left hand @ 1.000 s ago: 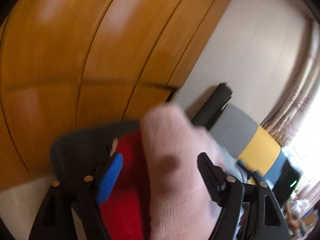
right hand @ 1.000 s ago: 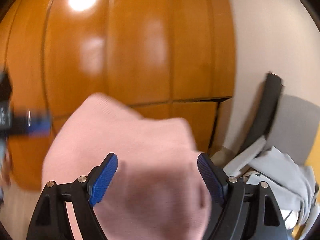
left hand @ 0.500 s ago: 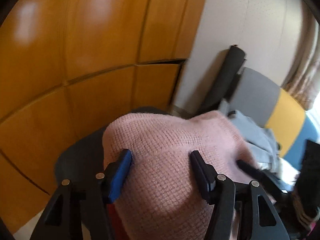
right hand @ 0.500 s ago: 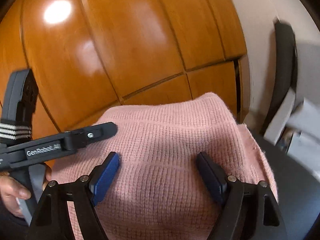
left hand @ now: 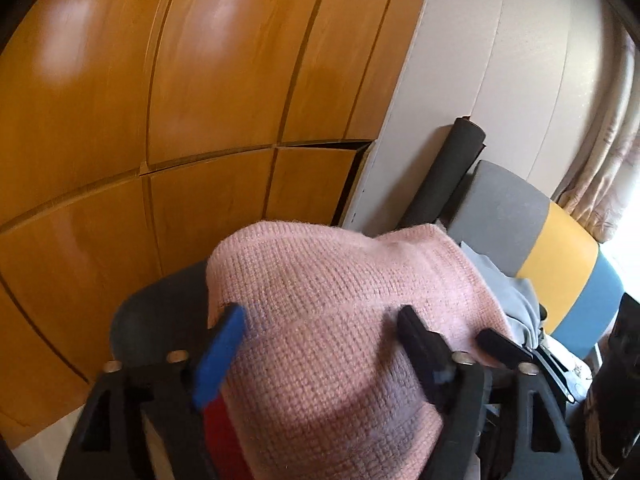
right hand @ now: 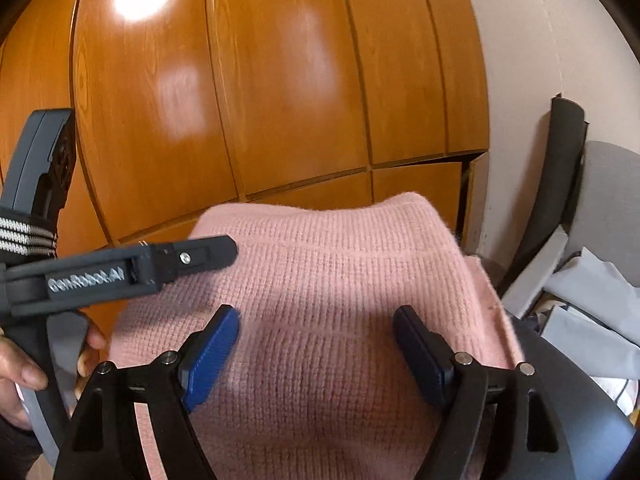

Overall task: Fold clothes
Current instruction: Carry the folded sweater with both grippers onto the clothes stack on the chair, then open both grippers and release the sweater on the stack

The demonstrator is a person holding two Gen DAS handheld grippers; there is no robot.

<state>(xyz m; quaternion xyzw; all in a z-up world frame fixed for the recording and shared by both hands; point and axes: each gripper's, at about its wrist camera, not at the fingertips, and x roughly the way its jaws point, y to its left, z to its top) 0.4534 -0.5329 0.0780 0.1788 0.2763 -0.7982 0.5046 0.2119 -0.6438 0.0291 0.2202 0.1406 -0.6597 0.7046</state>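
Pink knit sweater (left hand: pixel 320 312) bunched over dark round seat (left hand: pixel 160 312), filling 6 o'clock of both views. Left gripper (left hand: pixel 320 332) jaws just opening, spread wide, knit between fingers, pads not pressing. Right gripper (right hand: pixel 316 344) also spread wide over sweater, gripping nothing. Left gripper's finger at 9 o'clock in right view, hand (right hand: pixel 16 384) on its handle. Wooden panels (right hand: pixel 280 80) at 12 o'clock. Grey cloth (left hand: pixel 516 300) at 3 o'clock.

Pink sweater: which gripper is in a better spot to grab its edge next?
Probably the right gripper. The pink sweater has its side edge just beside that gripper's far finger, while the left gripper, whose jaws have just been opening, sits over the sweater's middle.
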